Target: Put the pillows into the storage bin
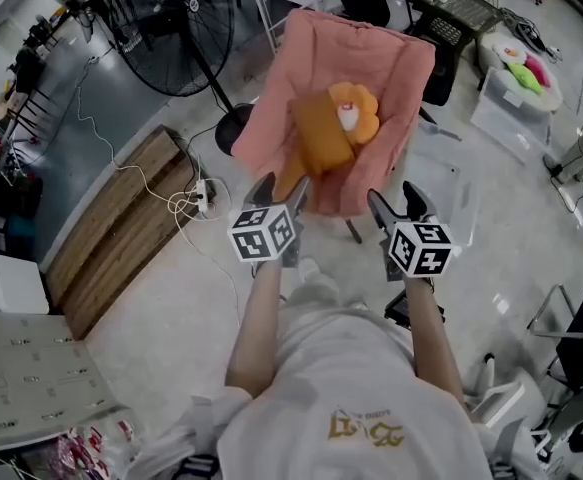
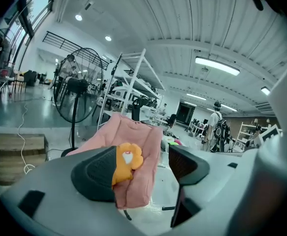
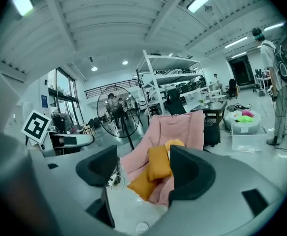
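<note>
A pink lounge chair [image 1: 366, 63] stands on the floor ahead of me. On its seat lie a rectangular orange pillow [image 1: 323, 133] and a flower-shaped orange pillow [image 1: 356, 111] with a white middle. A third orange pillow [image 3: 141, 183] lies lower on the seat, partly behind my left gripper in the head view. A clear plastic storage bin [image 1: 506, 120] sits on the floor to the right of the chair. My left gripper [image 1: 281, 190] and right gripper [image 1: 396, 200] are held side by side short of the chair's front edge. Both are open with nothing between the jaws.
A large floor fan [image 1: 176, 28] stands left of the chair, with a wooden pallet [image 1: 121, 228] and a power strip with cable [image 1: 203, 196] beside it. A tub of plush toys [image 1: 519, 68] and a black table [image 1: 451, 13] are at the far right. A person [image 2: 216, 127] stands far off.
</note>
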### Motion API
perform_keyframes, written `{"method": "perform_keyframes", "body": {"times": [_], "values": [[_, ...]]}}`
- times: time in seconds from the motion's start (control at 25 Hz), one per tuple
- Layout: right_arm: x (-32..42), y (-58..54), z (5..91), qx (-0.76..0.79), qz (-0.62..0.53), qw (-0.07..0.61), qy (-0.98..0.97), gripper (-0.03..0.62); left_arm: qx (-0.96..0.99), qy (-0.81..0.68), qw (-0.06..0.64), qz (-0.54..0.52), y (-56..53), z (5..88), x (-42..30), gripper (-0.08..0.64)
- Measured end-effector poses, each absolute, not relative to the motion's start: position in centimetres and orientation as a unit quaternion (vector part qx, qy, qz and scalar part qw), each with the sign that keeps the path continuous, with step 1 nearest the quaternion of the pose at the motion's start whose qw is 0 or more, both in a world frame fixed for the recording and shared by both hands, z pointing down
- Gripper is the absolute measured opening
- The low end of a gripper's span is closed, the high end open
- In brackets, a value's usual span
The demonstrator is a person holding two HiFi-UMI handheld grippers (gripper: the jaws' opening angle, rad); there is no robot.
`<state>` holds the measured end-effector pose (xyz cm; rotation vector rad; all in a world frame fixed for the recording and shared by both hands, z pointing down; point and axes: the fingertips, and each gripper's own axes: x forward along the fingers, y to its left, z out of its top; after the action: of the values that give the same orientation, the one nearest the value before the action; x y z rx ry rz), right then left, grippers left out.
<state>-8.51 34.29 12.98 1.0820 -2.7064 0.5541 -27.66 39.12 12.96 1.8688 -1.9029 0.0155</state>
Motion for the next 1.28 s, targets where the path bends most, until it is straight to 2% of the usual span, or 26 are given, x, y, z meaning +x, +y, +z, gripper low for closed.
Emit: {"method": "perform_keyframes", "body": {"times": [0.8, 1.28], "values": [[-9.6, 29.0, 15.7, 0.353, 0.198, 0.123, -0.906, 0.336, 0.675, -0.687, 0.268, 0.017, 32.8, 16.1, -28.2, 0.337], [-16.1, 17.8, 21.0, 0.343, 0.227, 0.179, -0.894, 0.337, 0.650, -0.691, 0.316, 0.031, 21.6, 21.3, -35.2, 0.337]]}}
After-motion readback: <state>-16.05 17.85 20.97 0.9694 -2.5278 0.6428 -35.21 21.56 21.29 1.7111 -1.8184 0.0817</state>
